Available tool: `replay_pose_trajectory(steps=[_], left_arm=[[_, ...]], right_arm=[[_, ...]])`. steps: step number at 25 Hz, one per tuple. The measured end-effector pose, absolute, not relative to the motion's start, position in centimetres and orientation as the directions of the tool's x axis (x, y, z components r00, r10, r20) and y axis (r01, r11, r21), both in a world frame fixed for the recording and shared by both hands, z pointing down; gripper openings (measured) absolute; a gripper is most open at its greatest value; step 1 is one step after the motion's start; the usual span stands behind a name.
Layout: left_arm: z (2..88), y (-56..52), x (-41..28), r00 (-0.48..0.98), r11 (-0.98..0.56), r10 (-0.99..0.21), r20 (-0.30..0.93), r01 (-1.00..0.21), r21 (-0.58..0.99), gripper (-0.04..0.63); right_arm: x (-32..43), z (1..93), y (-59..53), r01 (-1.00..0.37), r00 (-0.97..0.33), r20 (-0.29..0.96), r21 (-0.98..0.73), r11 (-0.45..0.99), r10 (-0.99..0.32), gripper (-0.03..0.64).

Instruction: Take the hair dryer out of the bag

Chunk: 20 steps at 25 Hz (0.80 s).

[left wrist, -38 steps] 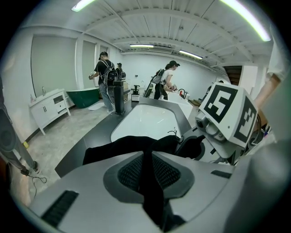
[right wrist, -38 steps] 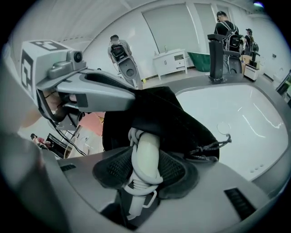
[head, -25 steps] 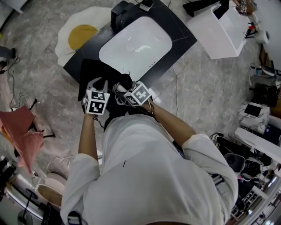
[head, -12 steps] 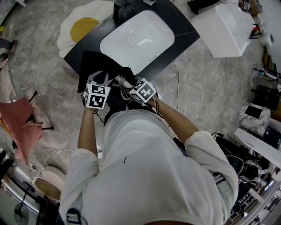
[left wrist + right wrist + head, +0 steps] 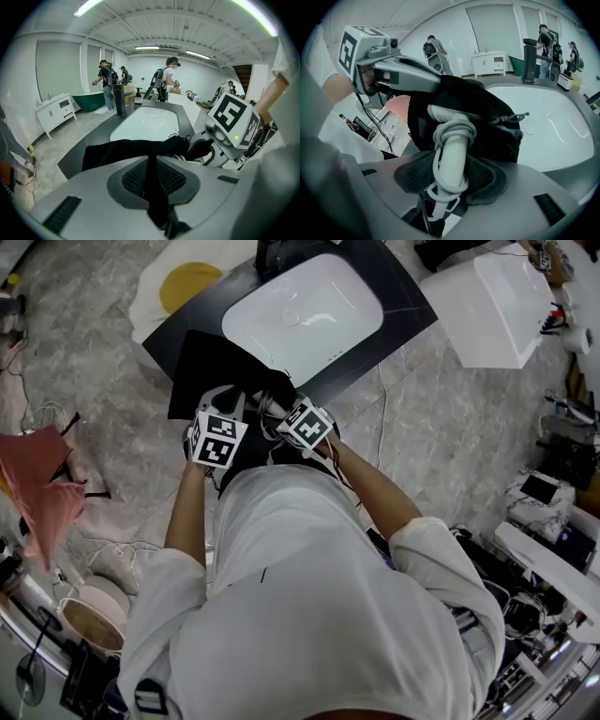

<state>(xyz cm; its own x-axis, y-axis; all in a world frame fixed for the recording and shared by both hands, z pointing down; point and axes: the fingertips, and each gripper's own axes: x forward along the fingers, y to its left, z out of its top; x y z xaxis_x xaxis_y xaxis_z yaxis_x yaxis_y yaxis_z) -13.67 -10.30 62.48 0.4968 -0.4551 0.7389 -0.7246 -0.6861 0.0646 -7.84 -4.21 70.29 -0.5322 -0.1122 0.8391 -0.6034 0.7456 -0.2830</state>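
Black and glossy, the surface [image 5: 398,301] carries a white basin [image 5: 305,315], and both tools are at work at its near edge. The left tool [image 5: 151,161] is clamped on a fold of the bag [image 5: 117,151], its pads nearly together with black cloth pinched between them. The right tool [image 5: 451,177] is set round the handle of the hair dryer [image 5: 440,114]. Its jaws have just been opening a little, yet the handle is between them with the pads against it. The dryer's head lies inside the bag's mouth, so only the white handle, wound with its cord [image 5: 451,131], is exposed. A drawstring [image 5: 513,117] hangs loose at the opening.

The dryer is judged to be rigid, smooth plastic, moderately heavy and weighted toward the hidden head, so it may be expected to tip when pulled by the handle end. The handle is the sensible place to grip it, over the cord coils where slip is reduced, though the coils could themselves shift or unwind. The bag is soft and limp, and will be dragged along unless its hem is pinned near the mouth.

No brand or label can be read on dryer or bag. Only black-and-white square markers are seen on the cube [image 5: 232,116] of the right tool, and these are patterns, not words.
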Motion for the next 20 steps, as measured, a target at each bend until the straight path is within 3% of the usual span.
replay_pose_trajectory(steps=[4, 12, 20], left_arm=[[62.7, -9.9, -13.4, 0.5, -0.696, -0.446, 0.742, -0.716, 0.065, 0.061], [63.0, -9.0, -12.8, 0.504, -0.724, -0.431, 0.748, -0.689, 0.048, 0.061], [62.9, -9.6, -12.9, 0.488, -0.737, -0.429, 0.76, -0.675, 0.017, 0.061]], right_arm=[[-8.6, 71.1, -4.2, -0.582, -0.508, 0.854, -0.245, 0.776, -0.111, 0.242], [-9.0, 71.2, -3.9, -0.582, -0.498, 0.857, -0.222, 0.782, -0.128, 0.222], [-8.9, 69.8, -3.7, -0.575, -0.566, 0.823, -0.438, 0.691, 0.051, 0.193]])
